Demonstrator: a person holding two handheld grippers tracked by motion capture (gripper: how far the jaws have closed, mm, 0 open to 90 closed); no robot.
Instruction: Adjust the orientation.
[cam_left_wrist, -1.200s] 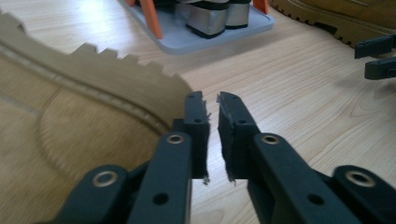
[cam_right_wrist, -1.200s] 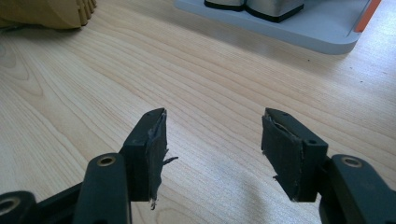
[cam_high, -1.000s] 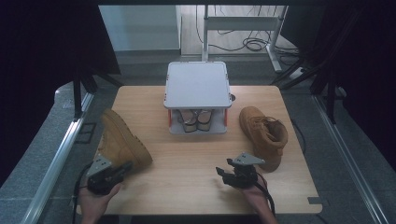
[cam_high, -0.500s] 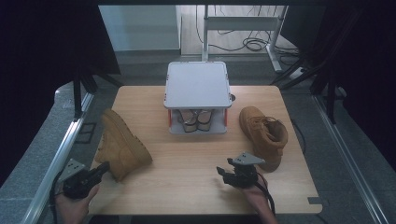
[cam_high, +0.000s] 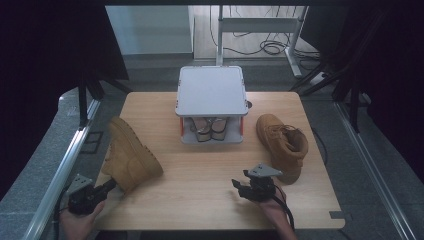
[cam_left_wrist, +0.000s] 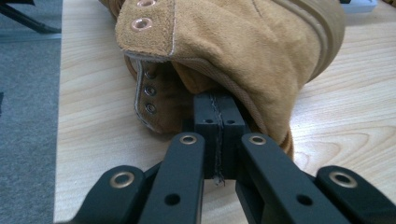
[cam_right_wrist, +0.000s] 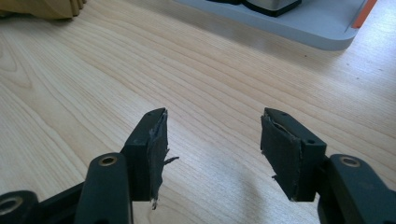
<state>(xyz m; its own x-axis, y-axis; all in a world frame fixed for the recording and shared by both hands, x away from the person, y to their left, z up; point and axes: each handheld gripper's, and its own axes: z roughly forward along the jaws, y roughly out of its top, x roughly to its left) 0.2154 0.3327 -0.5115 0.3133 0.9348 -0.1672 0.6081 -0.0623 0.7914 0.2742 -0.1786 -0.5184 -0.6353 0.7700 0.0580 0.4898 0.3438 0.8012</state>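
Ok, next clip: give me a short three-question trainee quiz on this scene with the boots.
1. True or false: the right claw is holding a boot.
2. Which claw is shut? A) left claw B) right claw C) both
3. What stands between the left boot and the right boot on the table?
Key: 1 false, its jaws stand open over bare wood. 2 A. 3 a grey rack with shoes inside.
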